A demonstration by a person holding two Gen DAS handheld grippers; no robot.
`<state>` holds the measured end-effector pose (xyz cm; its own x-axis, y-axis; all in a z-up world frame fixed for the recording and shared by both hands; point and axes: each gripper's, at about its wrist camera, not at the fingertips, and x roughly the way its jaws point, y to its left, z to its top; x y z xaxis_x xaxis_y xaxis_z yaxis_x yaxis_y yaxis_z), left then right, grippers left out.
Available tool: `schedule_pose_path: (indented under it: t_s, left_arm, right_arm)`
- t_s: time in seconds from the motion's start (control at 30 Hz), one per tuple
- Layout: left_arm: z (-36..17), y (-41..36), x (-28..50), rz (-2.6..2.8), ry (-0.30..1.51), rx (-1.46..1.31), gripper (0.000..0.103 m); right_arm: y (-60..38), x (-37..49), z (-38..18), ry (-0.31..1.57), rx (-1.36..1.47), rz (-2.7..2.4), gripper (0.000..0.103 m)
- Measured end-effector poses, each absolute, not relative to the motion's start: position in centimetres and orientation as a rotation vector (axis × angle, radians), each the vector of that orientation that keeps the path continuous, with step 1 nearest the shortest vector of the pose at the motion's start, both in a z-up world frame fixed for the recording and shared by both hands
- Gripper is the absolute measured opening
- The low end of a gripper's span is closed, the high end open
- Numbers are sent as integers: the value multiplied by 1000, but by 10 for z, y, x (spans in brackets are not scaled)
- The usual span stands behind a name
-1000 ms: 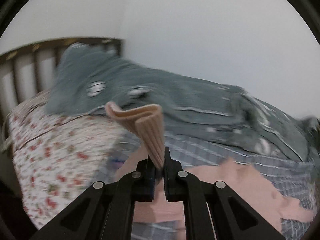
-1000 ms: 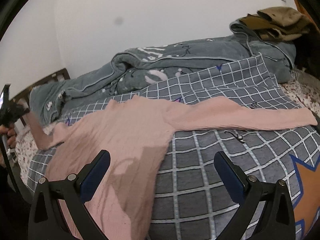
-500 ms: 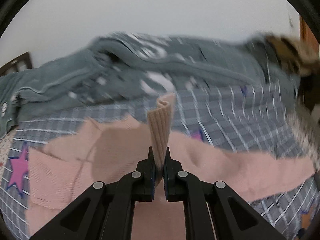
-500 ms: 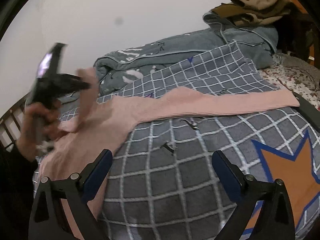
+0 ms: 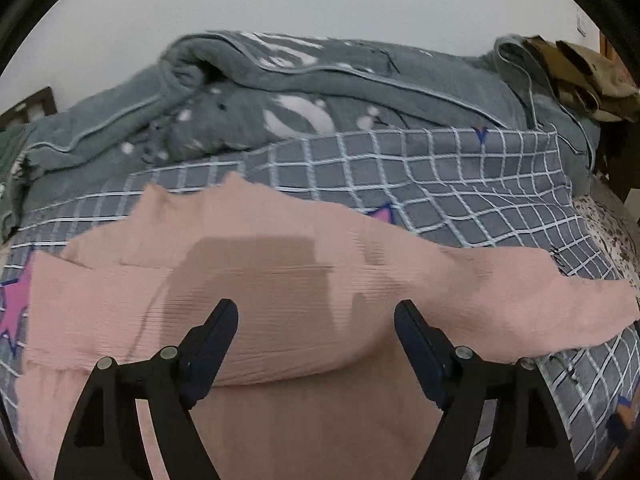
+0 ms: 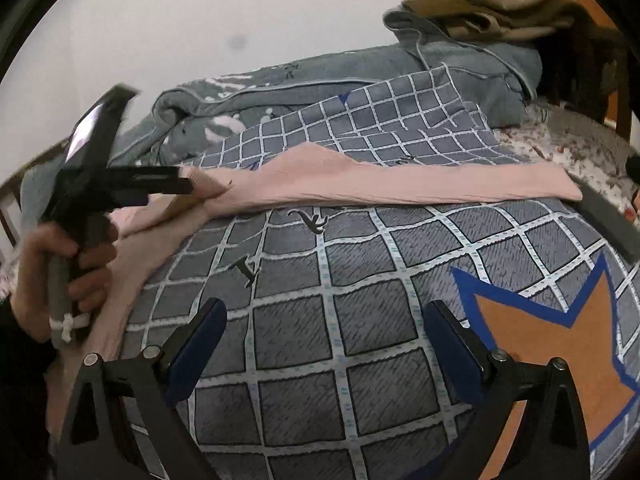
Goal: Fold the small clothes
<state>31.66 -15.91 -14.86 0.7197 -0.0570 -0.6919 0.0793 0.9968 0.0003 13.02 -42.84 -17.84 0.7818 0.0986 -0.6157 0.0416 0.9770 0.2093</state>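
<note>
1. A bunched grey quilt (image 5: 304, 92) with white markings runs across the upper half of the left wrist view, behind the work area; in the right wrist view it fills the upper middle, along the wall.
2. A heap of brown clothes (image 6: 496, 4) sits on the quilt's end at the upper right of the right wrist view; the same heap shows at the far right edge of the left wrist view.
3. The pink top (image 5: 256, 280) lies spread on the grey checked blanket (image 6: 340, 320), filling the lower middle of the left wrist view. One sleeve (image 6: 420, 188) stretches flat toward the right of the right wrist view; the other sleeve is laid over the body at the left.
4. The left gripper (image 5: 316, 320) hangs over the top with its fingers spread wide and nothing between them. In the right wrist view it appears at the left, blurred, in the person's left hand (image 6: 60, 276), its tip just at the folded pink cloth.
5. The right gripper (image 6: 324, 320) also stands with fingers wide apart, empty, over bare blanket at the lower middle, well apart from the sleeve.
6. The blanket carries white grid lines, an orange star (image 6: 552, 340) edged in blue at the lower right, and a pink star (image 5: 16, 308) at the left edge.
7. A floral sheet (image 6: 568, 152) shows beyond the blanket at the right; a dark wooden headboard (image 5: 32, 106) peeks at the upper left, below a plain pale wall (image 5: 320, 0).
</note>
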Motion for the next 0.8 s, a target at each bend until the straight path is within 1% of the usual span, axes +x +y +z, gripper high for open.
schedule_pose_path:
  t_s: [0.1, 0.23, 0.4, 0.53, 0.8]
  left_arm:
    - [-143, -133, 307, -31, 742, 13, 79]
    - [-135, -71, 294, 102, 704, -6, 79]
    - [-132, 15, 281, 233, 719, -123, 79]
    - [-137, 65, 274, 311, 729, -166, 79]
    - [-152, 104, 288, 263, 748, -210, 79]
  right_arm:
    - [-425, 137, -182, 723, 181, -8, 98]
    - [-419, 136, -181, 729, 141, -35, 98]
    - [-417, 137, -179, 736, 130, -45, 98]
    - [-411, 143, -169, 742, 122, -6, 98]
    - [-389, 146, -150, 712, 118, 60, 98]
